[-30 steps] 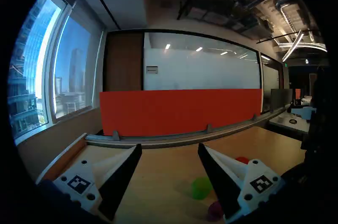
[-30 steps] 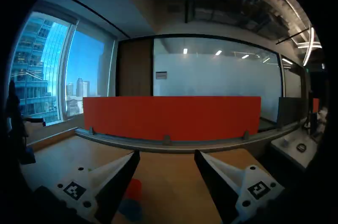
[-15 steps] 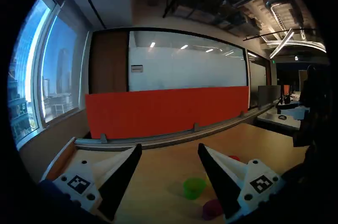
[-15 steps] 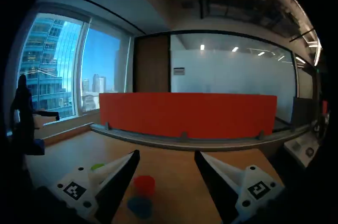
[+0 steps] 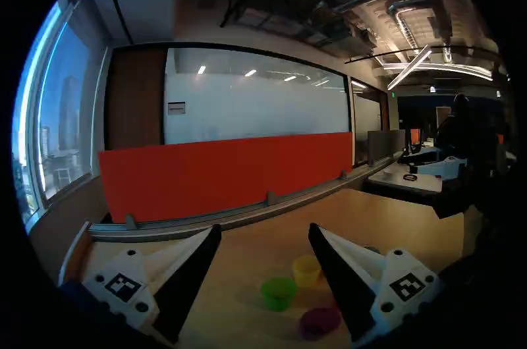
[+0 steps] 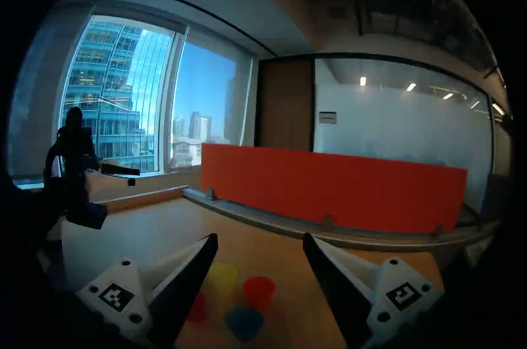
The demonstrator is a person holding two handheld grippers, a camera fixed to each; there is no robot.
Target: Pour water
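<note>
Left gripper view: the left gripper [image 5: 263, 227] hangs above a wooden table [image 5: 395, 217]. Its jaws stand wide apart and nothing lies between them.

- Three cups sit on the table, low in the gap between the fingers and toward the finger on the right of the picture.
- The green cup [image 5: 278, 291] is upright with its mouth up.
- The yellow cup [image 5: 306, 268] is just beside it, farther off.
- The purple cup [image 5: 319, 321] is nearest to us, against the edge of that finger.
- We see no contact between any cup and the gripper.
- An orange partition [image 5: 224, 174] runs along the far edge of the table.
- A window [image 5: 56, 125] is on the left.

Right gripper view: the right gripper [image 6: 258, 237] is also spread open and holds nothing.

- Between its fingers the red cup [image 6: 258, 291] stands upright.
- The blue cup [image 6: 244, 321] is in front of the red one and close to it.
- The yellow cup [image 6: 222, 276] is to the left of the red one.
- A reddish cup [image 6: 196, 306] is half hidden behind the finger on the left of the picture. Its colour is hard to judge there.
- All the cups rest on the table, below the fingertips.
- At the far left a dark shape [image 6: 72, 178] stands over the table edge. It may be the other gripper in a hand, but against the bright window we cannot tell.
</note>
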